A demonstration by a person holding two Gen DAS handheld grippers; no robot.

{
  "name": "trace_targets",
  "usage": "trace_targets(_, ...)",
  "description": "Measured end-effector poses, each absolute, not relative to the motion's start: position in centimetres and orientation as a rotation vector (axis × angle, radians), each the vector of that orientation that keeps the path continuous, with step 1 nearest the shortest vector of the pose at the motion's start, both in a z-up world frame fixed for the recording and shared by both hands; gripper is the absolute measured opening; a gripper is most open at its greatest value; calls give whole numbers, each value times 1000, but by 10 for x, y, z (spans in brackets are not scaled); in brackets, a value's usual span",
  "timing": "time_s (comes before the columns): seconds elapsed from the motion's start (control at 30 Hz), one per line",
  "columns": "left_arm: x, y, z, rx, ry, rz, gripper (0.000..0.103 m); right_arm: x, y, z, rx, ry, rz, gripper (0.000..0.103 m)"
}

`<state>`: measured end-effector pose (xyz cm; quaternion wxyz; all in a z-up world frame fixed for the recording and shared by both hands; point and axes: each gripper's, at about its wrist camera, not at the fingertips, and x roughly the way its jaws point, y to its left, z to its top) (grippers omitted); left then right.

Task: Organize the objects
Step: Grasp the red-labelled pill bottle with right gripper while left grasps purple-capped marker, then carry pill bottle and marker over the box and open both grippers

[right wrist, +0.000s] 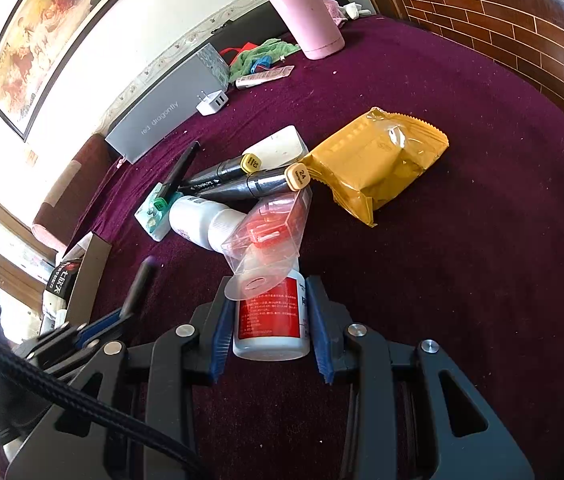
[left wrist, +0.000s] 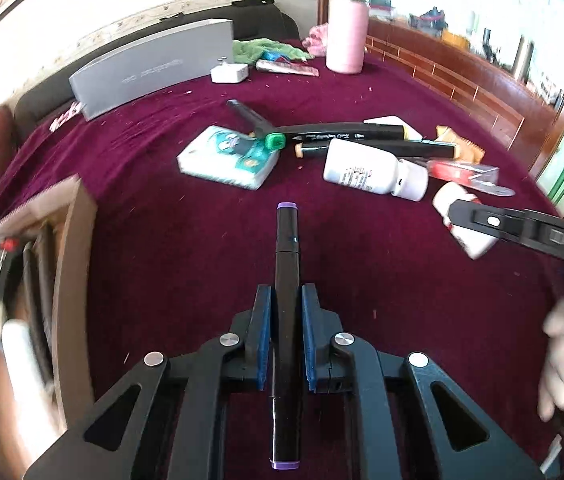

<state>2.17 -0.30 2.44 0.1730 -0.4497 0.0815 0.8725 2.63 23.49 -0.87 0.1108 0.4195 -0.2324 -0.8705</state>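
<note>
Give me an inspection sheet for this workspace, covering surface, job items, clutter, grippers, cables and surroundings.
Surface: maroon cloth, speckled with crumbs.
Job's things: purple-capped marker in the left gripper; red-labelled white bottle in the right gripper; two more markers, a white bottle, tissue pack, clear plastic box and yellow packet in a heap; cardboard box at left, already holding items.
Clutter: pink flask, grey box, white charger, green cloth.
Grippers: left gripper shut on the marker; right gripper shut on the bottle.
Cables: braided black cable over the right gripper.
Surroundings: framed painting, wooden cabinet.
</note>
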Motion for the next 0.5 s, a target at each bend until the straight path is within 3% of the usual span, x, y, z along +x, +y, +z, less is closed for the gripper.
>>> trace_targets(0.2, 54, -59, 55, -1196, 27, 2509, 12, 27, 225, -4, 1285, -568, -2573, 32)
trace_targets(0.5, 75, -130, 67, -1155, -148, 2589, 12, 49, 205, 2, 1306, -717, -2351, 32)
